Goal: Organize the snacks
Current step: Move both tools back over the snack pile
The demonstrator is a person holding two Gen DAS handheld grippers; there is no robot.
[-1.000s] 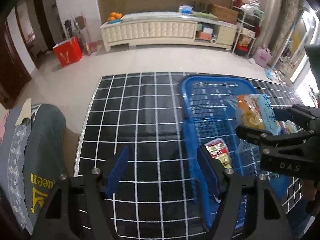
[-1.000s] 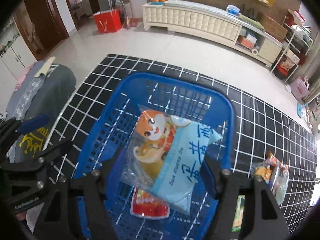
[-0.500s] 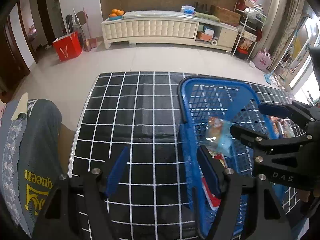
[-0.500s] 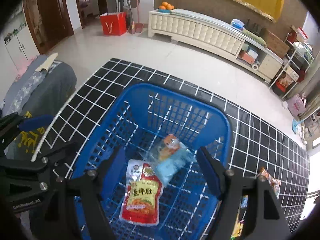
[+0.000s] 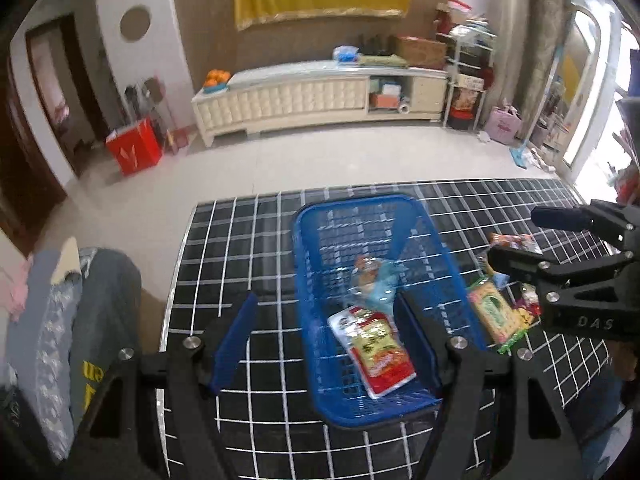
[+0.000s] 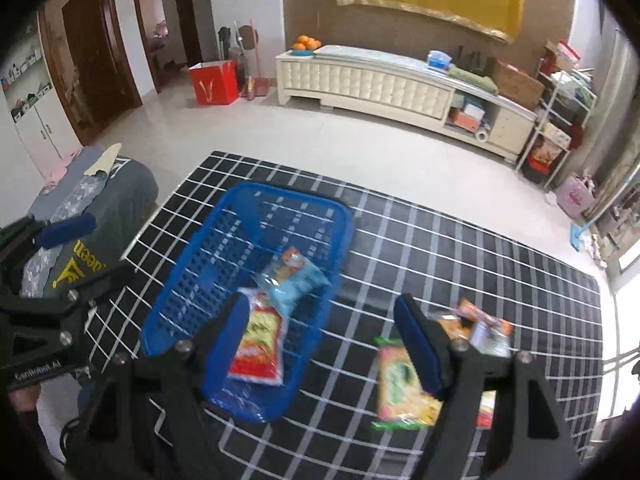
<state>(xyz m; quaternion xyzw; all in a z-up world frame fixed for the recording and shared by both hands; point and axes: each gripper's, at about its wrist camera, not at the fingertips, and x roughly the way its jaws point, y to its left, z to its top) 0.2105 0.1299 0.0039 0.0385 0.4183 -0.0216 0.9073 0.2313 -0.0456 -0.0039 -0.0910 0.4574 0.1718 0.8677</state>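
Observation:
A blue plastic basket (image 5: 360, 206) (image 6: 248, 196) stands on the black grid mat. Inside it lie a red and yellow pouch (image 5: 376, 344) (image 6: 260, 340) and a light blue packet (image 5: 374, 280) (image 6: 298, 276). My left gripper (image 5: 324, 320) hangs open and empty above the basket's left wall, and it shows at the left edge of the right wrist view (image 6: 80, 252). My right gripper (image 6: 324, 312) is open and empty above the basket's right rim, seen from the side (image 5: 520, 236) in the left wrist view. A green and yellow packet (image 5: 496, 312) (image 6: 400, 384) and orange packets (image 6: 480, 324) lie on the mat right of the basket.
The black mat (image 5: 240, 248) with white grid lines covers the table. Grey folded clothes (image 5: 100, 300) lie beyond its left edge. Farther off are pale floor tiles, a red bag (image 5: 136, 148) and a long white cabinet (image 5: 300, 96).
The right gripper let go of the light blue packet, which dropped into the basket beside the red pouch. Both grippers rose and drew back, so the basket looks smaller.

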